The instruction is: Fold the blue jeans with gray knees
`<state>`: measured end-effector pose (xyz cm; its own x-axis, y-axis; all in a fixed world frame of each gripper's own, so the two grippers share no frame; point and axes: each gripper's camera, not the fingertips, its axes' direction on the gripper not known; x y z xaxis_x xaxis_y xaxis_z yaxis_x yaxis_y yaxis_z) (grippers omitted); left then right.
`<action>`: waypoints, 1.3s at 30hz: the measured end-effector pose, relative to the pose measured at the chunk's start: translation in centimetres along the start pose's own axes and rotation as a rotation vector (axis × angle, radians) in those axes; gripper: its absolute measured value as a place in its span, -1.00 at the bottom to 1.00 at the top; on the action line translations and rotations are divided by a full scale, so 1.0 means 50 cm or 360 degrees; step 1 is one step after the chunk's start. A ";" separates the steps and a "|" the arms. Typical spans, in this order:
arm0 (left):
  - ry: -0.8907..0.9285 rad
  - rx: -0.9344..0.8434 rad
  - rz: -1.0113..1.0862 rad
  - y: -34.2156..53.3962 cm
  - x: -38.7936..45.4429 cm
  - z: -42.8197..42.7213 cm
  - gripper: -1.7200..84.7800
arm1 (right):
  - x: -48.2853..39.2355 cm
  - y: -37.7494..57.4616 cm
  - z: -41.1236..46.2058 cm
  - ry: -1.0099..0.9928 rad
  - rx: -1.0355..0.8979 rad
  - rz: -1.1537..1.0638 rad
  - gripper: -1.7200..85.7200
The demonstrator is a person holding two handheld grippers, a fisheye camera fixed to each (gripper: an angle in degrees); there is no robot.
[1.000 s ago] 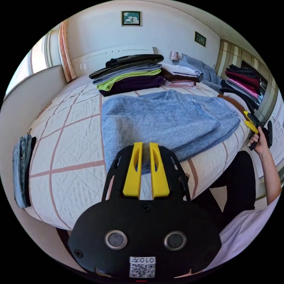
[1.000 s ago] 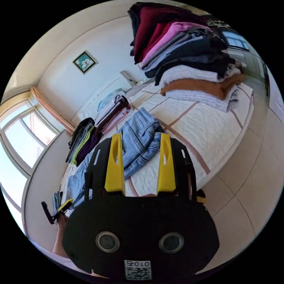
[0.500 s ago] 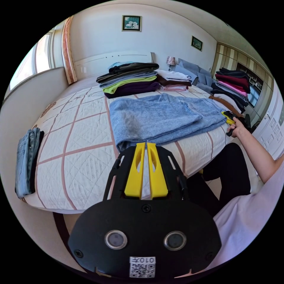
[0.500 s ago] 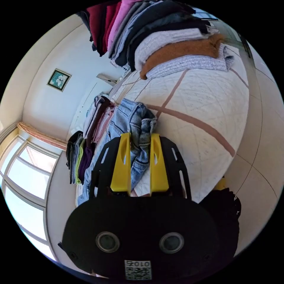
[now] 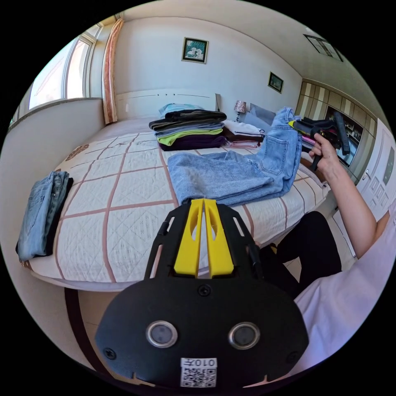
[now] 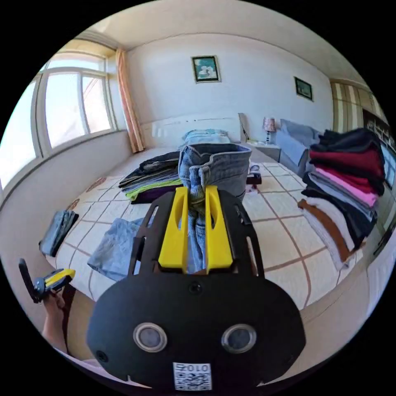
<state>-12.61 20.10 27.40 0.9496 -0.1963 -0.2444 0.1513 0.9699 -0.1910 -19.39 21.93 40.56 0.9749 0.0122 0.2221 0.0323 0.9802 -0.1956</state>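
R gripper (image 6: 194, 194) clamping jeans (image 5: 231, 177) waistband, lifted off bed (image 5: 123, 194)

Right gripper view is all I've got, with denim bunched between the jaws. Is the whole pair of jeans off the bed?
Observer: No. From the left gripper view, the waist end of the jeans hangs from the right gripper, while the legs lie flat on the bed.
Operator: Is the left gripper holding anything?
Observer: Nothing. The left gripper has its jaws together with no cloth between them, just short of the legs' near edge.
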 end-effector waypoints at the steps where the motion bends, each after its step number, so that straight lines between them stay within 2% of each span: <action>1: -0.0003 0.0005 -0.0019 0.009 -0.008 -0.008 -0.96 | -0.111 0.011 0.006 -0.0036 0.0021 -0.0222 -0.79; 4: -0.0017 -0.0019 -0.0061 0.034 -0.026 -0.016 -0.96 | -0.359 0.095 0.064 -0.0257 -0.0050 -0.0731 -0.79; 6: -0.0027 -0.0046 -0.0081 0.048 -0.033 -0.017 -0.96 | -0.464 0.165 0.146 -0.0425 -0.0271 -0.0941 -0.79; 7: -0.0019 -0.0062 -0.0093 0.055 -0.038 -0.019 -0.96 | -0.520 0.213 0.214 -0.0467 -0.0544 -0.1070 -0.79; 8: -0.0014 -0.0065 -0.0095 0.058 -0.039 -0.020 -0.96 | -0.552 0.248 0.247 -0.0442 -0.0636 -0.1122 -0.79; 10: -0.0019 -0.0067 -0.0096 0.072 -0.041 -0.029 -0.96 | -0.559 0.256 0.226 -0.0394 -0.0486 -0.1078 -0.78; 14: 0.0030 -0.0064 -0.0116 0.084 -0.042 -0.015 -0.95 | -0.565 0.248 0.253 -0.0525 -0.0644 -0.1068 -0.77; 18: 0.0069 0.0008 0.0023 0.024 -0.011 0.009 -0.89 | -0.544 0.239 0.209 -0.0871 -0.0600 -0.1002 -0.78; 20: 0.0091 0.0015 0.0072 -0.004 0.002 0.027 -0.85 | -0.496 0.234 0.153 -0.1105 -0.0439 -0.0981 -0.82; 21: 0.0102 0.0011 0.0088 -0.018 0.009 0.041 -0.82 | -0.478 0.232 0.143 -0.1107 -0.0401 -0.0965 -0.83; 23: 0.0097 -0.0019 0.0114 -0.036 0.019 0.065 -0.78 | -0.390 0.219 0.123 -0.0924 -0.0305 -0.0799 -0.85; 26: 0.0040 -0.0003 0.0186 -0.066 0.049 0.100 -0.74 | -0.278 0.207 0.139 -0.0657 -0.0341 -0.0640 -0.81; 29: -0.0020 -0.0037 0.0269 -0.098 0.089 0.155 -0.76 | -0.197 0.213 0.168 -0.0608 -0.0467 -0.0510 -0.79; 32: -0.0133 -0.0209 0.0242 -0.105 0.102 0.243 -0.85 | -0.165 0.240 0.191 -0.0555 -0.0514 -0.0468 -0.78; 35: -0.0247 -0.0200 0.0207 -0.084 0.084 0.258 -0.94 | -0.149 0.279 0.238 -0.0517 -0.0675 -0.0475 -0.78; 39: 0.0062 -0.0232 0.0150 -0.041 0.014 0.292 -0.96 | -0.104 0.322 0.265 -0.0572 -0.0621 -0.0339 -0.78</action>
<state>-8.24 20.06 41.49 0.9459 -0.1134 -0.3039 0.0178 0.9536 -0.3004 -26.85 40.28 48.90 0.8041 -0.0441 0.5928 0.3652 0.8235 -0.4341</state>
